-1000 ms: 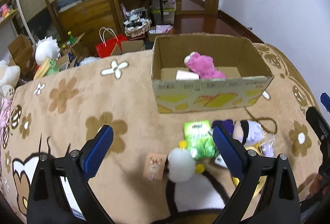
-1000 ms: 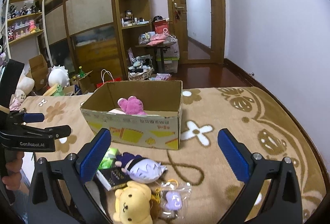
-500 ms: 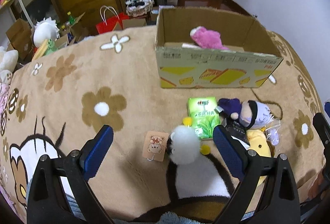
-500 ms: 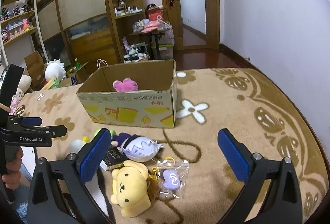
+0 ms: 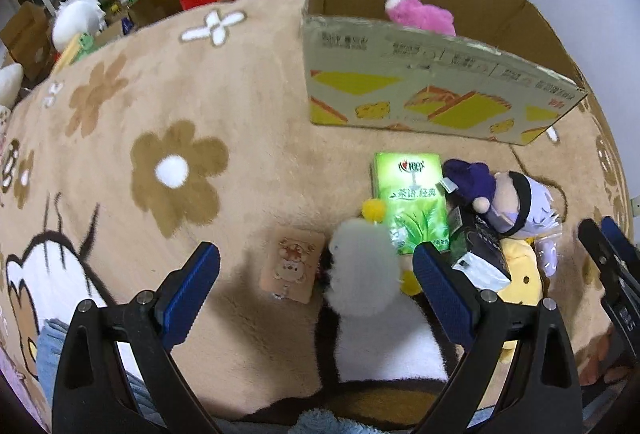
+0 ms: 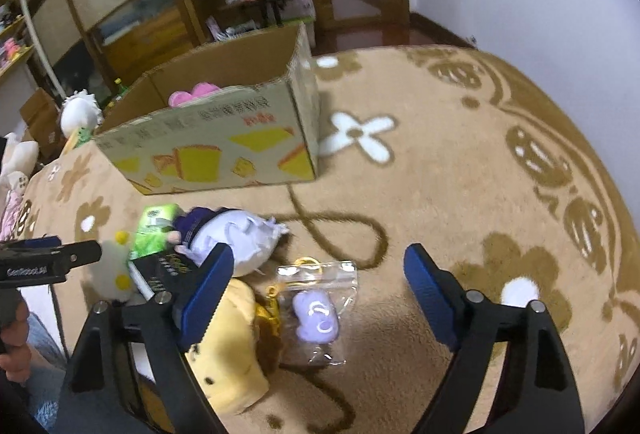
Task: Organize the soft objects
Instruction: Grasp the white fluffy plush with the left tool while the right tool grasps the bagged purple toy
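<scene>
Both grippers dropped closer to toy pile. Right gripper fingers closing around bagged purple charm, no contact yet; left gripper wide open over white plush, empty.

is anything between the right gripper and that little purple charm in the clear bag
Nothing visible. The purple charm in its clear bag lies on the blanket, in the open gap of the right gripper, whose jaws are closing. The yellow plush sits beside it, under one finger.
</scene>
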Tool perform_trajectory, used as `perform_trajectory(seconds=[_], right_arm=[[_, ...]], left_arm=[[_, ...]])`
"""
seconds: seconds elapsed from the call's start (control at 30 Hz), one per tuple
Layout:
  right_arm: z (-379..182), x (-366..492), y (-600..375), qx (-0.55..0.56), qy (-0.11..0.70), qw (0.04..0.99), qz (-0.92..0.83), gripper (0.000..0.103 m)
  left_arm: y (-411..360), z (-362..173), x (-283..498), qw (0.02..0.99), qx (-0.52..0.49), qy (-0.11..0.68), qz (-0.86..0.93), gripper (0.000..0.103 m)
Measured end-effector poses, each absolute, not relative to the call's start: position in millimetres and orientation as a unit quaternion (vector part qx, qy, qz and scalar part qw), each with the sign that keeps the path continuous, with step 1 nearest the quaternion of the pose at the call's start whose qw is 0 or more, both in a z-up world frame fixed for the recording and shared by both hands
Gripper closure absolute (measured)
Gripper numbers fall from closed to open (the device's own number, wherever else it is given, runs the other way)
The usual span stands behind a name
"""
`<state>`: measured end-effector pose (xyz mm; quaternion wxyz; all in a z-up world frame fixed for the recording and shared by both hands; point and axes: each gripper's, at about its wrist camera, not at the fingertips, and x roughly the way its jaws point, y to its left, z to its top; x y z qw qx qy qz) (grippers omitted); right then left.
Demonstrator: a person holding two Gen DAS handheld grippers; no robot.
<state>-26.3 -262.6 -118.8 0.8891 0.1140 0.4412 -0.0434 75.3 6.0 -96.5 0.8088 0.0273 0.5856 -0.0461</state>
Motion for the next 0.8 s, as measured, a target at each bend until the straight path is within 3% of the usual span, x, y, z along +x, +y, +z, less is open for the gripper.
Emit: perform_trajectory(seconds=[0.13, 0.8], right_arm=[[-133.3, -18.2, -272.4, 0.136, 0.461, 0.876, -0.046, 0.018], [-169.1, -0.1, -263.9, 0.14, 0.517, 0.844, -0.036, 0.019]], left_arm=[[5.5, -105.9, 79.8, 0.797, 0.02, 0.601, -0.052, 0.007], [0.6, -140.2, 94.4, 0.766, 0.031, 0.64, -0.039, 0.007]])
